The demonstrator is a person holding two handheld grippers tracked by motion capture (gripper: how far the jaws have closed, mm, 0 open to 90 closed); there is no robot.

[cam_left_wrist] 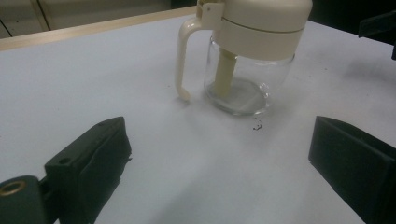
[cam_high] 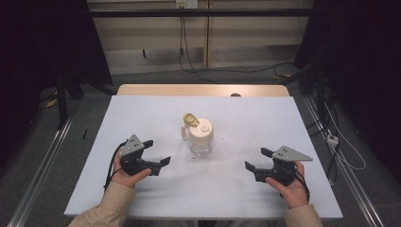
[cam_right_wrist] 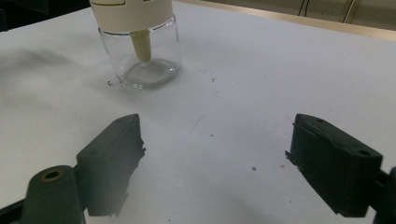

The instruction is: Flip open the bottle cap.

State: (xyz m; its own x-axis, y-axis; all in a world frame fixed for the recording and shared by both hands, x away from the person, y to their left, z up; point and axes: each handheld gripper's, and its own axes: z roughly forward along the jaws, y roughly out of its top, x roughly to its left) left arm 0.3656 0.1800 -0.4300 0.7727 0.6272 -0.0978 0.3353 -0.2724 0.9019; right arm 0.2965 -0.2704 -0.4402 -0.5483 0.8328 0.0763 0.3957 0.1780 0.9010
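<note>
A clear glass jar with a cream lid, a cream handle and a flipped-up spout cap stands upright at the middle of the white table. In the left gripper view the jar sits ahead and to the right, its handle toward the left. The right gripper view has the jar ahead at upper left. My left gripper rests on the table left of the jar, open and holding nothing. My right gripper rests to the jar's right, open and holding nothing. Both point at the jar from a short way off.
The white table has a wooden strip along its far edge. Small dark specks lie on the table by the jar's base. Cables run over the floor to the right, and metal rails flank the table.
</note>
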